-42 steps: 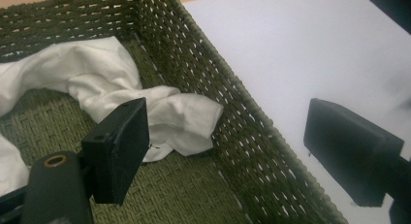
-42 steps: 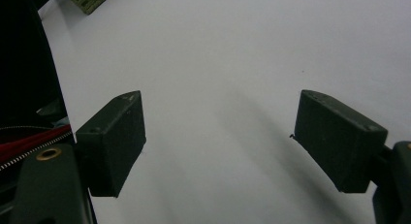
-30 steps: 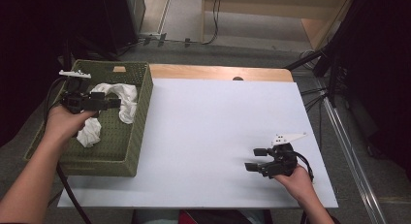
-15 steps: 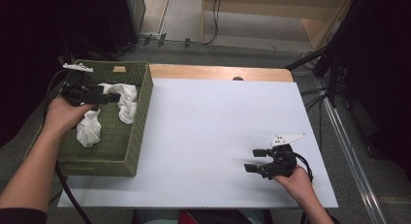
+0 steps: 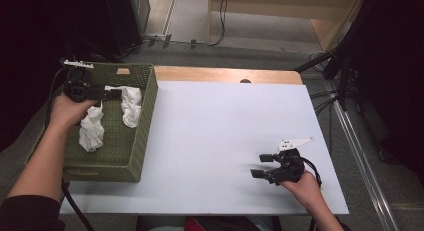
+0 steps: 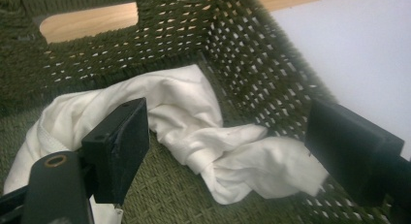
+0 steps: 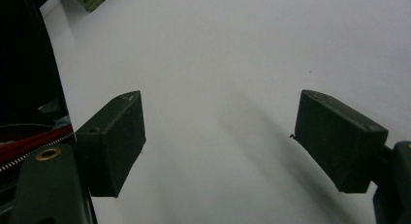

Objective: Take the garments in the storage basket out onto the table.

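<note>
Your white table surface (image 5: pixel 215 141) lies bare from the green woven basket (image 5: pixel 142 136) at its left edge across to the right edge, so either hand can cross it freely. The basket walls bound your left gripper (image 5: pixel 107 94), which hangs inside near the far end, jaws spread wide. White cloth (image 6: pixel 194 132) lies crumpled on the basket floor between and beyond those jaws, running up to the far corner; in the high view it covers the middle and far part of the floor, while the near part is bare. Your right gripper (image 5: pixel 261 166), jaws apart, sits over bare table near the front right corner.
</note>
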Action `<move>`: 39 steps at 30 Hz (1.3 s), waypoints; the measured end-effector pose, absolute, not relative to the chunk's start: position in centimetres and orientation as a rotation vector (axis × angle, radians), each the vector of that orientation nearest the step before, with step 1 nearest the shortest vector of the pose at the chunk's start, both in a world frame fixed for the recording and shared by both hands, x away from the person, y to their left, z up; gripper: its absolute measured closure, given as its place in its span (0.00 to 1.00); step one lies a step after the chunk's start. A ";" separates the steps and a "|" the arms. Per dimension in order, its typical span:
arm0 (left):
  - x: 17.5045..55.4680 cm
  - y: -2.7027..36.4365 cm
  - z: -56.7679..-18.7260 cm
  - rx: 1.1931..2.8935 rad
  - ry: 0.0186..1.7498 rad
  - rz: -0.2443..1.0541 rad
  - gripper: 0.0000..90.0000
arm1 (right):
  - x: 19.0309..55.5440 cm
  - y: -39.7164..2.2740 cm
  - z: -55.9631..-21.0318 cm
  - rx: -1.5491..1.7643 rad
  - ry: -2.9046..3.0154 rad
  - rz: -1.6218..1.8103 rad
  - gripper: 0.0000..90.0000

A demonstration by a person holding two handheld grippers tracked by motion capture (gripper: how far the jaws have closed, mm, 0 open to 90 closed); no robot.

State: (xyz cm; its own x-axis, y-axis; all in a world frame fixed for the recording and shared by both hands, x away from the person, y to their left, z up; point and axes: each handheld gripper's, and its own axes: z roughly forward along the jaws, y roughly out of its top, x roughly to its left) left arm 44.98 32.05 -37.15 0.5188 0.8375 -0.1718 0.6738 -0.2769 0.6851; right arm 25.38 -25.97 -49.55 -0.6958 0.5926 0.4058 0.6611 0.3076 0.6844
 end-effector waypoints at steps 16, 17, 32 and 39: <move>46.7 32.4 -36.7 2.081 1.250 0.308 0.19 | 25.4 -26.1 -49.7 -1.193 -2.464 -1.363 0.19; 46.9 32.5 -36.5 2.083 1.248 0.315 0.19 | 25.4 -26.1 -49.7 -1.194 -2.465 -1.366 0.19; 48.8 34.2 -38.9 2.045 1.331 0.368 0.15 | 25.4 -26.2 -49.7 -1.205 -2.459 -1.367 0.19; 49.7 34.6 -40.6 2.020 1.367 0.399 0.09 | 25.2 -26.3 -49.7 -1.212 -2.457 -1.363 0.19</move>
